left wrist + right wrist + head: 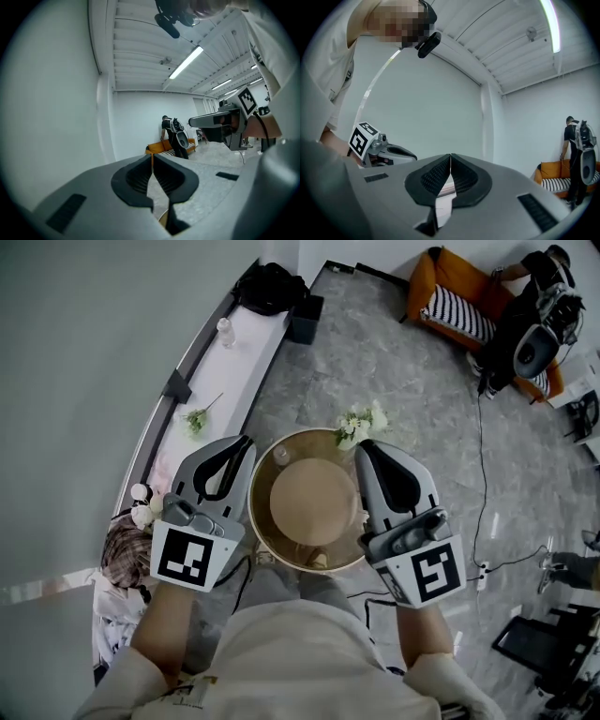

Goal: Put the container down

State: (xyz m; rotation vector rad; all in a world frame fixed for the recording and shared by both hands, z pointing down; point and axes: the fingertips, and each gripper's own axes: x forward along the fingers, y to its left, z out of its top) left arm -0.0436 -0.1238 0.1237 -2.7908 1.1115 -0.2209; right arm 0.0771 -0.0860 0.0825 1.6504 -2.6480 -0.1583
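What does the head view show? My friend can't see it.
A round tan container hangs between two shut grippers, the left gripper and right gripper at its sides, above a grey floor. White flowers lie beyond.

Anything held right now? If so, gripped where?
Nothing in the jaws: left hand-held gripper and right hand-held gripper are both shut empty. The round container sits between them; whether their sides squeeze it cannot be told.

Tiny unclear object (280,455), perhaps glass, at container (262,526) rim
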